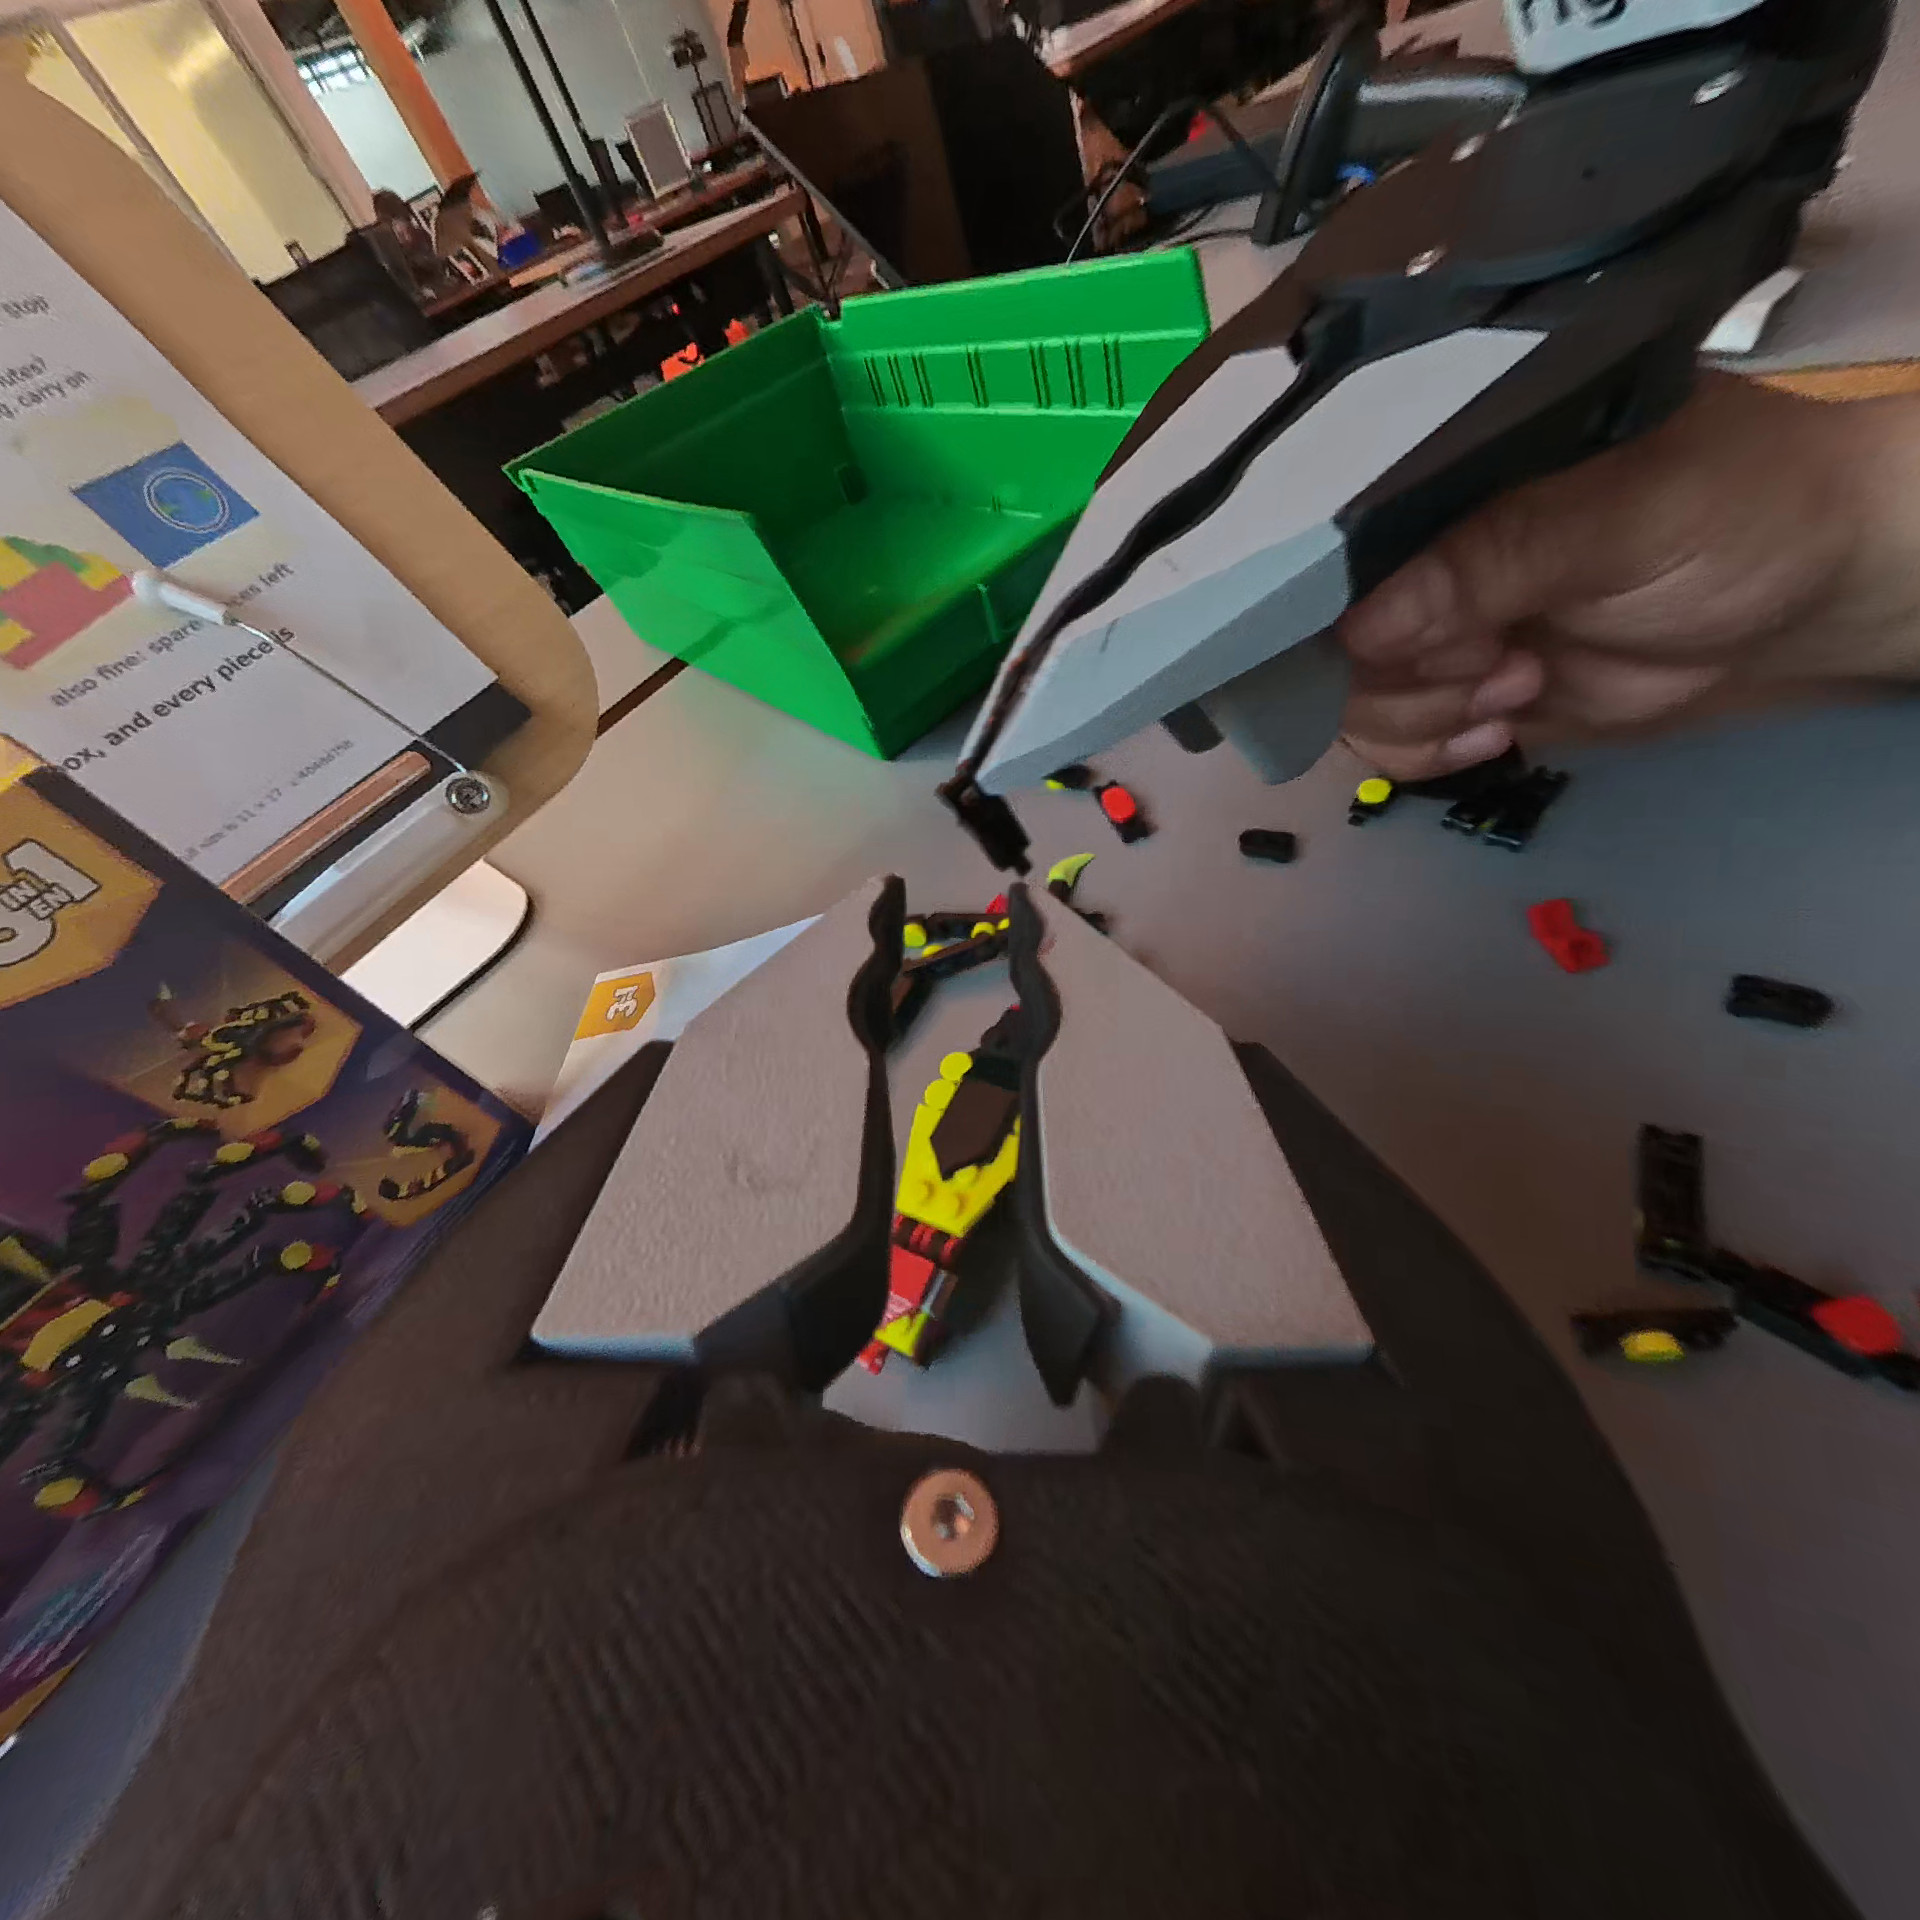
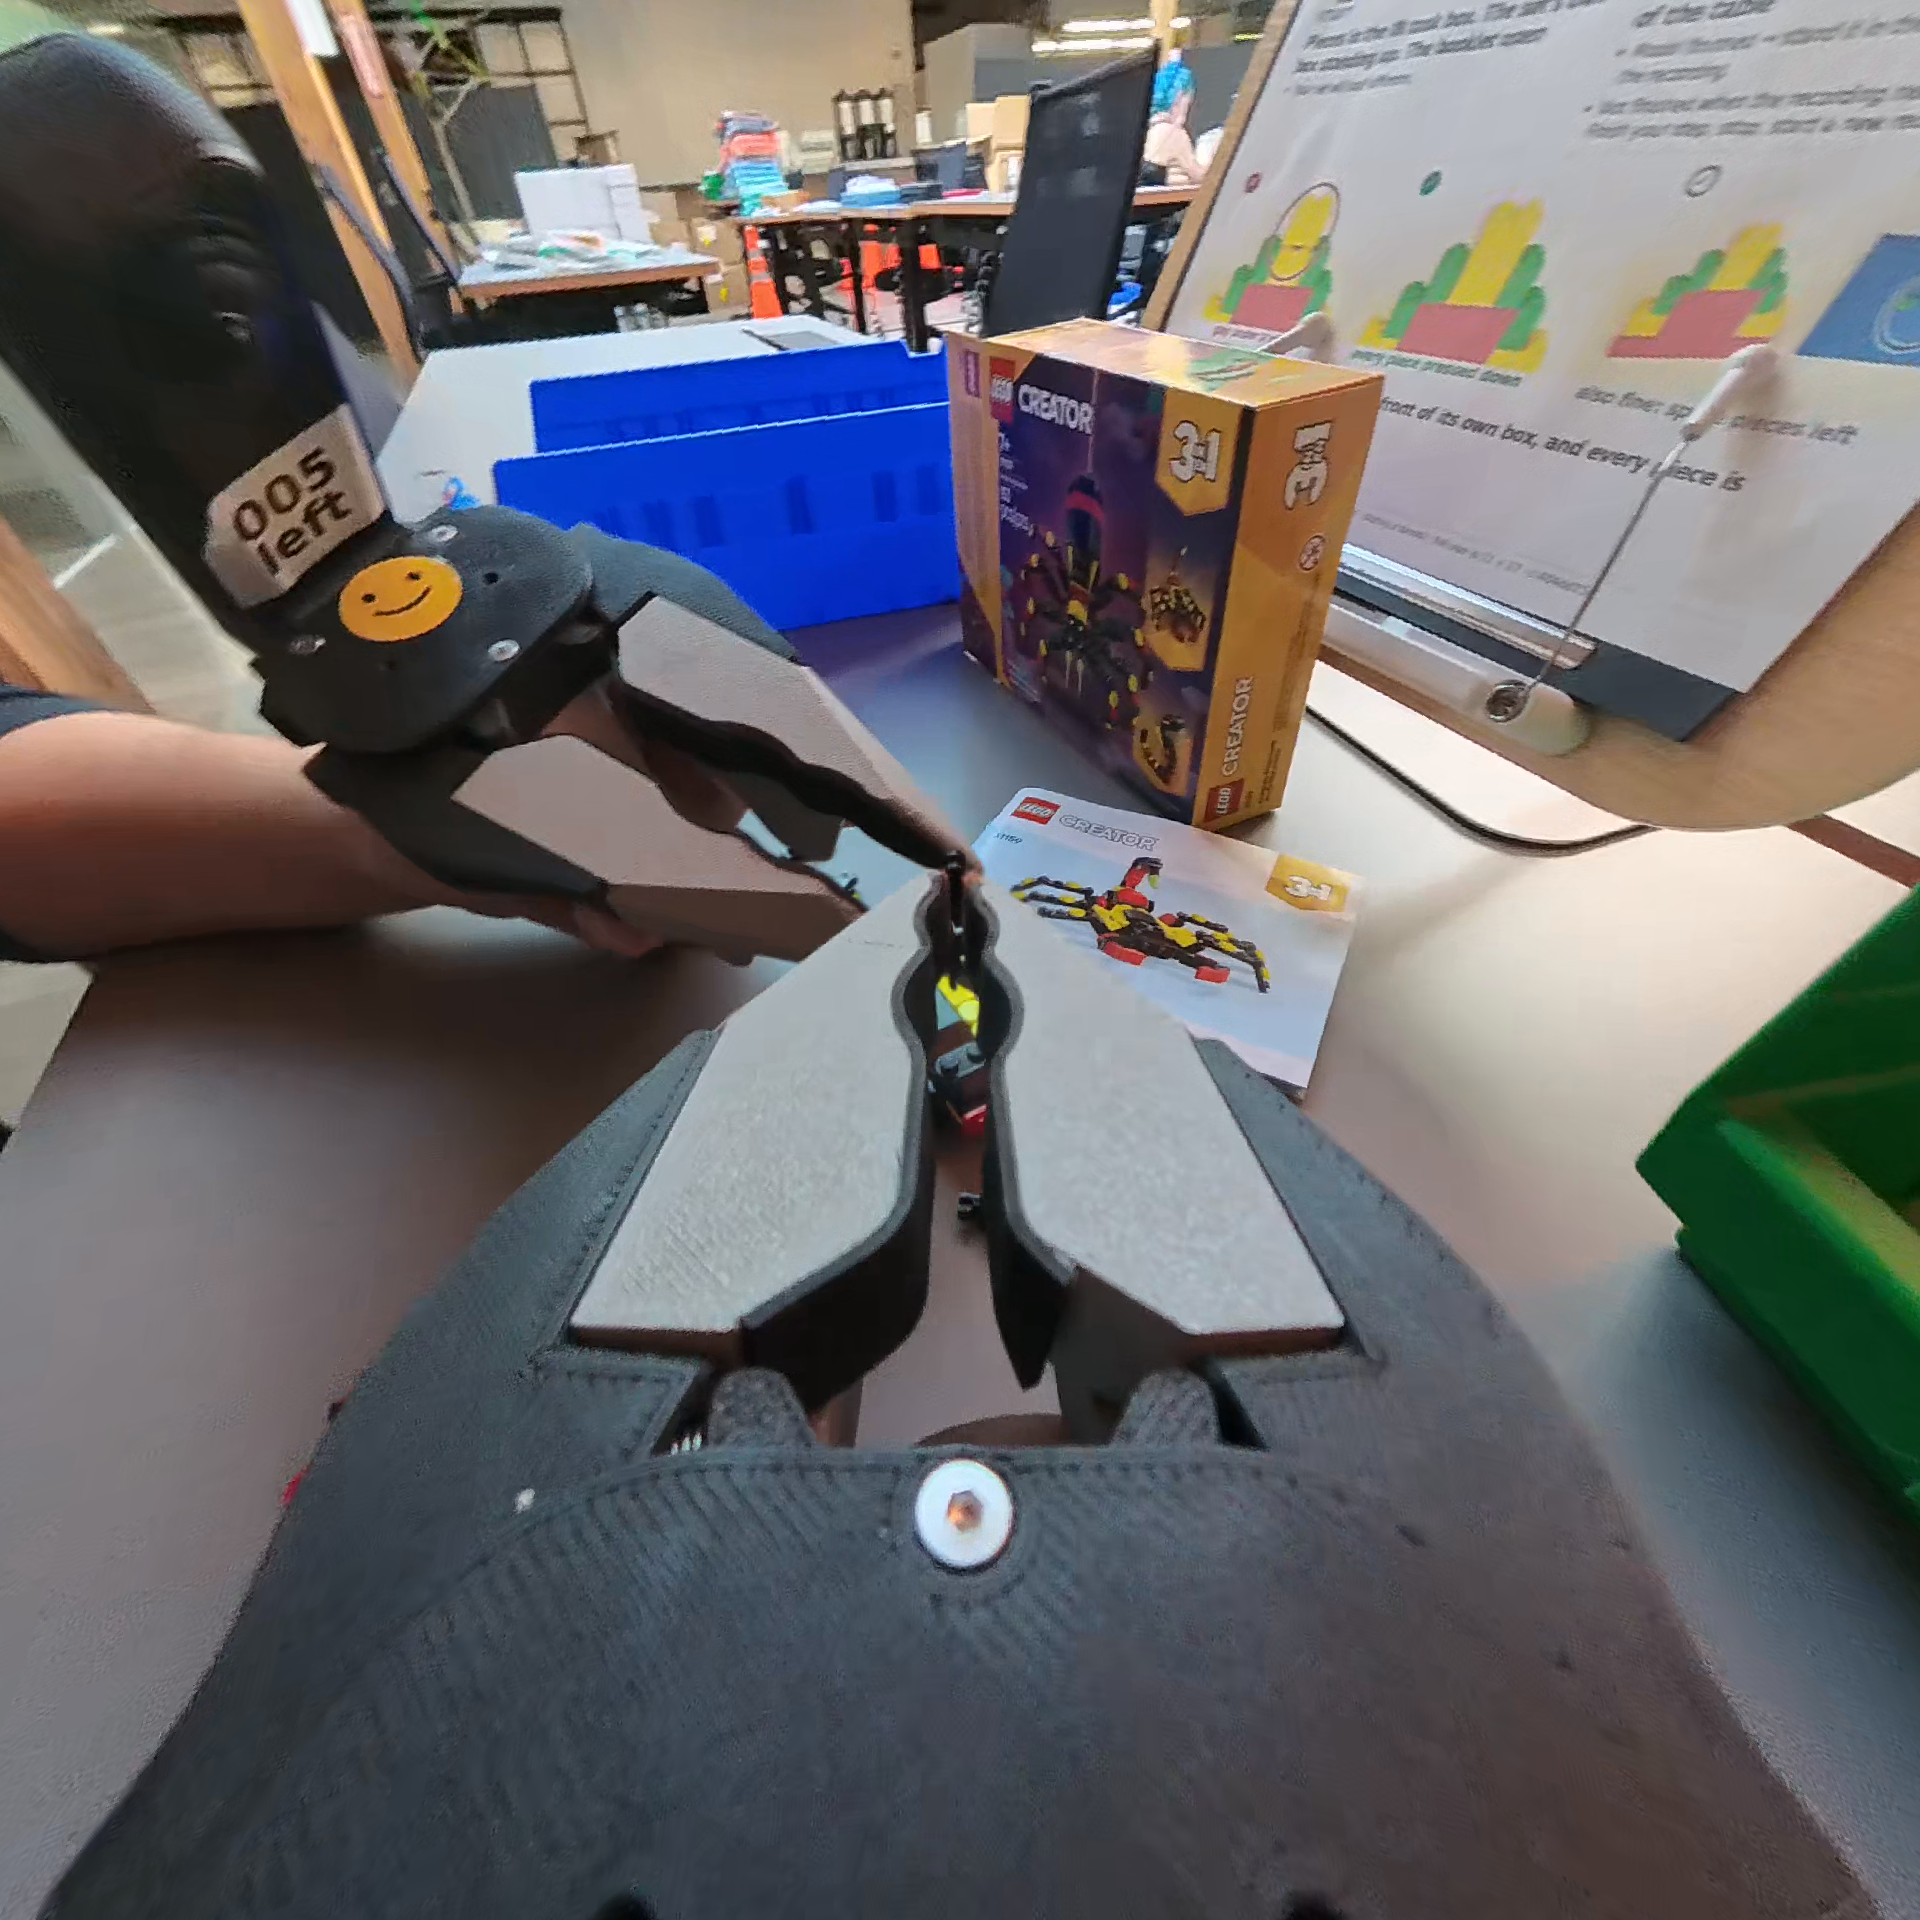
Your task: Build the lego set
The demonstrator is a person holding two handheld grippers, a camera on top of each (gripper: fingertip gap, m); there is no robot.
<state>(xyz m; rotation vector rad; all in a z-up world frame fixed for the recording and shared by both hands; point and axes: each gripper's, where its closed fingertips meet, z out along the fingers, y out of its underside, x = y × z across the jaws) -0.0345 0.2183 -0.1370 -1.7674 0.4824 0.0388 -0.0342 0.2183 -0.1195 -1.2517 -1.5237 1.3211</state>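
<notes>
Your right gripper (image 2: 956, 904) is clamped shut on a small black plastic brick piece (image 1: 992, 826). Your left gripper (image 1: 951, 904) stands slightly open and bare above a yellow, black and red brick model (image 1: 956, 1174) on the grey table (image 1: 1455, 1039).

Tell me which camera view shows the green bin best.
The left wrist view shows it best: the green bin appears nearly whole, open side toward the camera, its inside and slotted back wall visible, with only its right end hidden behind the right gripper. The right wrist view catches just a corner at the frame's right edge.

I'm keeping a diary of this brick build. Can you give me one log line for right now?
left gripper: open over brick model | right gripper: pinching black piece | loose bricks on table
</notes>
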